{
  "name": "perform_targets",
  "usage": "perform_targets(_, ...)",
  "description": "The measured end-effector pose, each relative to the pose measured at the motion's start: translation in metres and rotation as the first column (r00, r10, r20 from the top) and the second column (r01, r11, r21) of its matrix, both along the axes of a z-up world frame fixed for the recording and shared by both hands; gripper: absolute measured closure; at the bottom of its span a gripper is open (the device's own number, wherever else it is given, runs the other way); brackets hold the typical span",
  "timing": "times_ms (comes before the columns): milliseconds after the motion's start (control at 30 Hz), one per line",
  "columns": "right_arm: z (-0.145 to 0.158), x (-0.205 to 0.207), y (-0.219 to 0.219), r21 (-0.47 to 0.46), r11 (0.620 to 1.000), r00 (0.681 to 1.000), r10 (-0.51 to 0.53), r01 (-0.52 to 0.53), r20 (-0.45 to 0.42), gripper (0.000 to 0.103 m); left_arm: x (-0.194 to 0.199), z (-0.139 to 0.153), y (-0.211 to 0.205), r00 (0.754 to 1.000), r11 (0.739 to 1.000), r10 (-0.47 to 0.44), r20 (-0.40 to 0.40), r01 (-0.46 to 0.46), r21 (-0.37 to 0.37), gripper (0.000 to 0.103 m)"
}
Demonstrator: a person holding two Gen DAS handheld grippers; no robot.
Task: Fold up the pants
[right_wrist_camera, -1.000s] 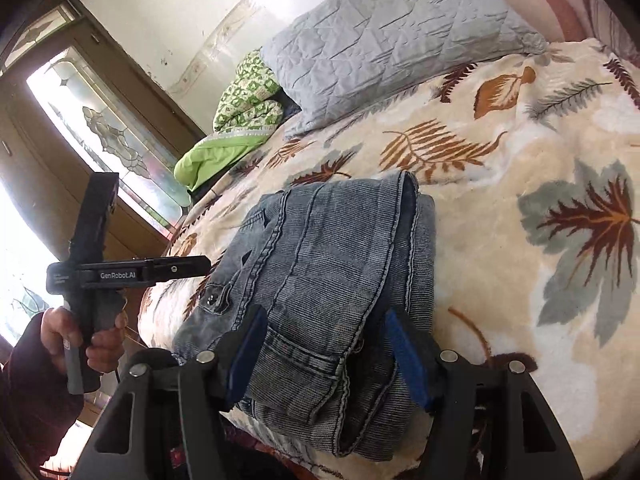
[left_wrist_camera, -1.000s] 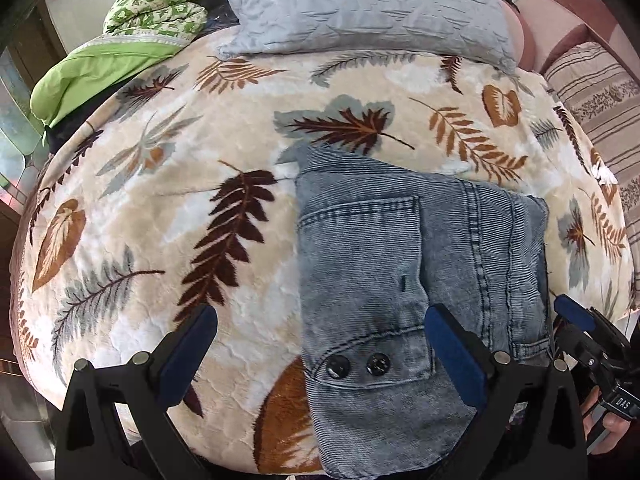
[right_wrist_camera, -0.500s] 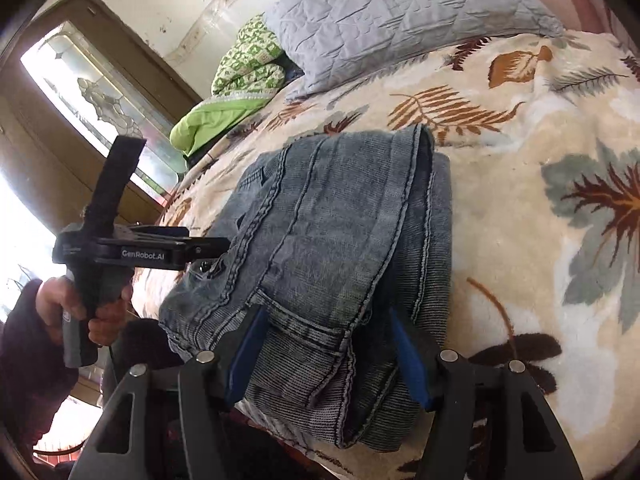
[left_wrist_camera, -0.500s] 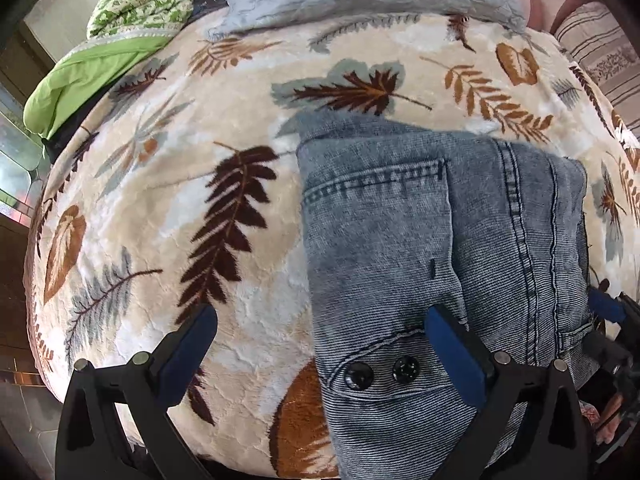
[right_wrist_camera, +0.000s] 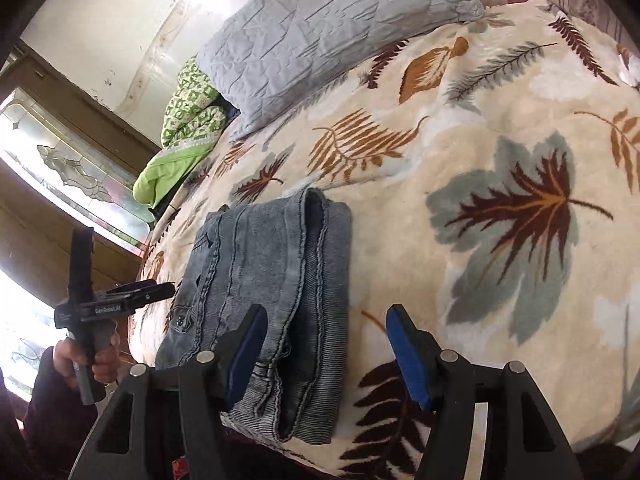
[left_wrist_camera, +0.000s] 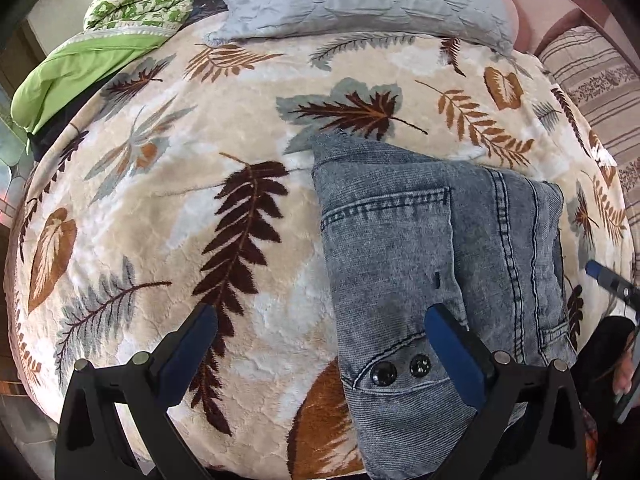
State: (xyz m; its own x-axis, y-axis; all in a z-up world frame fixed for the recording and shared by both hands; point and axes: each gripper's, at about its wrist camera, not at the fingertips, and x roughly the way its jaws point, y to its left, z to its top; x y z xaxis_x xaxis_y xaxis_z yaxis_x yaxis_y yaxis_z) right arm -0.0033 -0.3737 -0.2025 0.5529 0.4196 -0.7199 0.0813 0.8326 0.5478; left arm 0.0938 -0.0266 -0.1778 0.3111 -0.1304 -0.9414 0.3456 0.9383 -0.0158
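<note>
Pants [left_wrist_camera: 440,272] folded in thick stack at near edge of bed [left_wrist_camera: 240,128]; denim heavy, stiff, grippy; take by thick folded edge; left gripper [left_wrist_camera: 320,344] fingers wide, empty; right gripper [right_wrist_camera: 324,344] fingers wide, empty, beside stack.

Lighting: bright daylight, entering through the patterned glass door [right_wrist_camera: 72,168] at left of the right wrist view; panes blown out white. Leaf-print blanket [left_wrist_camera: 168,208] evenly lit, shadows soft. Distortion: strong fisheye bulge, black corner vignette in both views. Sharpness: centre crisp, edges slightly smeared.
</note>
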Motion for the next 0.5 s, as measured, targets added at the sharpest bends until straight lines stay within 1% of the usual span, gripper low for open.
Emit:
perform_targets(167,-0.007,0.013,-0.013,0.06,0.998,0.998,0.006,-0.002,-0.058,0.037,-0.006,-0.007,0.004,0.998,0.997,-0.066,-0.016,0.066,-0.045,0.0)
perform_targets(333,-0.026,0.027,-0.013,0.118,0.993,0.992,0.032,-0.017,-0.119,0.037,-0.005,-0.014,0.005,0.991,0.989,-0.131,-0.027,0.129,-0.077,0.0)
perform_targets(400,-0.033,0.033,-0.007,0.161,0.986,0.989,0.055,-0.032,-0.141,0.037,-0.004,-0.017,0.007,0.987,0.982,-0.154,-0.042,0.148,-0.117,0.0)
perform_targets(500,-0.039,0.041,0.006,0.207,0.975,0.984,0.115,-0.085,-0.139,0.037,-0.002,-0.02,0.007,0.979,0.967,-0.197,-0.051,0.186,-0.172,0.0)
